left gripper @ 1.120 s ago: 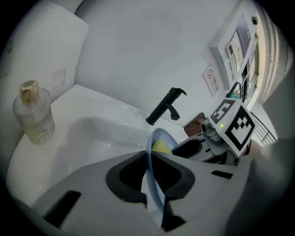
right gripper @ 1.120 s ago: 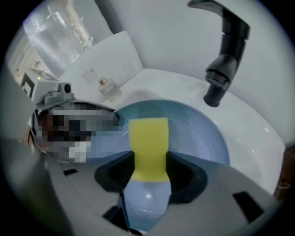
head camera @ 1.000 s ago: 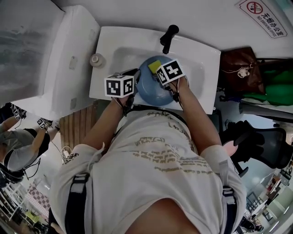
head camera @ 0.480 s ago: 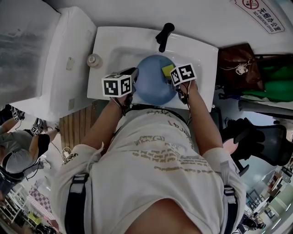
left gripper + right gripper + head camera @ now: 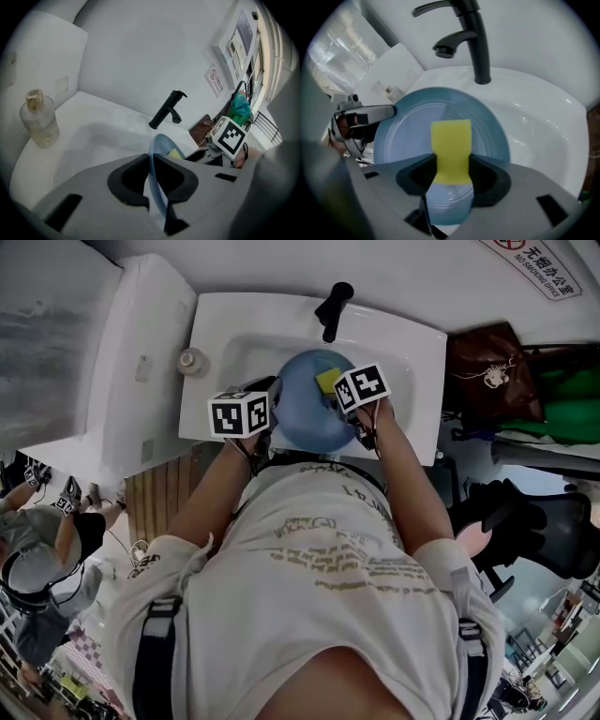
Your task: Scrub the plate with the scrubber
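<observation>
Head view, left to right. A soap bottle [image 5: 192, 362] is seen upper left on the ledge of the sink [image 5: 412, 352], well apart from the work.

The left gripper [image 5: 270, 395] is clamped on the left rim of the blue plate [image 5: 300, 418]. In the left gripper view the rim is seen edge-on, pinched between both pads. The plate is held tilted over the basin at centre frame, just below the black faucet [image 5: 333, 306]. Whether its far edge rests on the basin cannot be told.

The yellow scrubber [image 5: 325, 379] is laid flat on the plate's upper right face. Its lower end is grasped by the right gripper [image 5: 337, 401], and the right gripper view shows the pads squeezing its sides inward.

Handling, as judged:
- **Plate:** it is taken as stiff, smooth and breakable against the basin, and slick if wet, though wetness cannot be confirmed. A single rim pinch resists twisting poorly, so scrub pressure is best kept moderate and close to the held side.
- **Scrubber:** it is taken as soft, light and compressible. The free end will flex because it is gripped near one end. More pressure would be passed by a hold nearer its middle.
</observation>
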